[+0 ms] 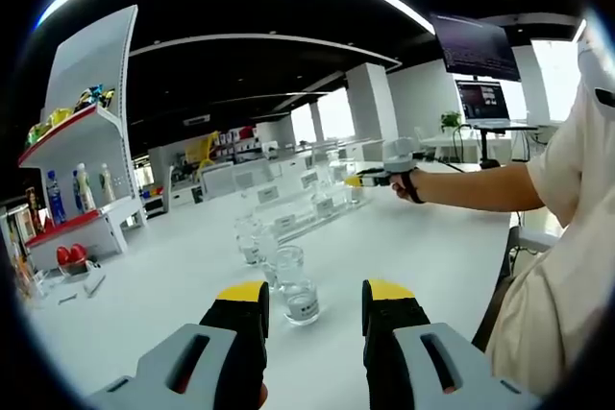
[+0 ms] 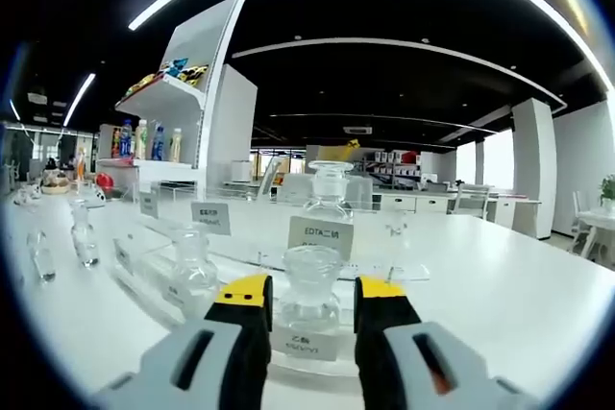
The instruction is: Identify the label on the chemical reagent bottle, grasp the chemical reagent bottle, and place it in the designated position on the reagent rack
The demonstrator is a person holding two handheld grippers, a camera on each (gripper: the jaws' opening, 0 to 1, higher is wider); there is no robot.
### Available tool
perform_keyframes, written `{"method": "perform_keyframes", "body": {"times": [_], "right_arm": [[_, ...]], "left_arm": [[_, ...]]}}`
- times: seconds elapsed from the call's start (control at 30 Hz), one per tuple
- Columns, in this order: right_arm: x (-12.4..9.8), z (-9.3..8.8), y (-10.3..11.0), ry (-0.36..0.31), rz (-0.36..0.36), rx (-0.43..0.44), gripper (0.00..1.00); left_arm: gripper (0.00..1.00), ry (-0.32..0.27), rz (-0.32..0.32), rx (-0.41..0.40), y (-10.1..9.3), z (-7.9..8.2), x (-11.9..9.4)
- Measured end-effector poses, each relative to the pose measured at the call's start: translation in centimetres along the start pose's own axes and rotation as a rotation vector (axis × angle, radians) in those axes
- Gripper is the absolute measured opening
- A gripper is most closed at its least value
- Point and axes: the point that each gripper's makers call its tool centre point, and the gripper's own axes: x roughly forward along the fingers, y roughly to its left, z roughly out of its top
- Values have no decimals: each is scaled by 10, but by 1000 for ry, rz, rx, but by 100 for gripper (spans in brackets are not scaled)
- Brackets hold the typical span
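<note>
My right claw [image 2: 307,300], jaws wide, brackets the clear glass stoppered reagent bottle [image 2: 310,295] on the transparent acrylic reagent rack [image 2: 231,261] at the white desk's [image 2: 500,276] far side; placement looks complete, withdrawal next.

A clear glass reagent bottle [image 2: 310,293] with a round stopper stands upright on the clear stepped reagent rack [image 2: 240,237], behind a small white label. More clear bottles [image 1: 298,293] stand upright on the white counter [image 1: 173,285], apart from the rack, each with a label.
</note>
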Motion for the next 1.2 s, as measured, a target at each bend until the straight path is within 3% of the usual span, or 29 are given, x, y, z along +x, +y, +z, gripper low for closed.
{"method": "perform_keyframes", "body": {"times": [0.37,0.73,1.03,1.2], "right_arm": [[-17,36,-7,-47,46,19,34],[-42,65,-16,-57,97,26,33],[-69,85,-28,-81,115,34,35],[-88,99,-48,-114,108,59,36]], "left_arm": [[40,-14,10,30,-2,8,1],[39,-74,64,22,6,27,-5],[39,-139,142,-13,20,42,-10],[39,-174,186,-21,29,52,-18]]}}
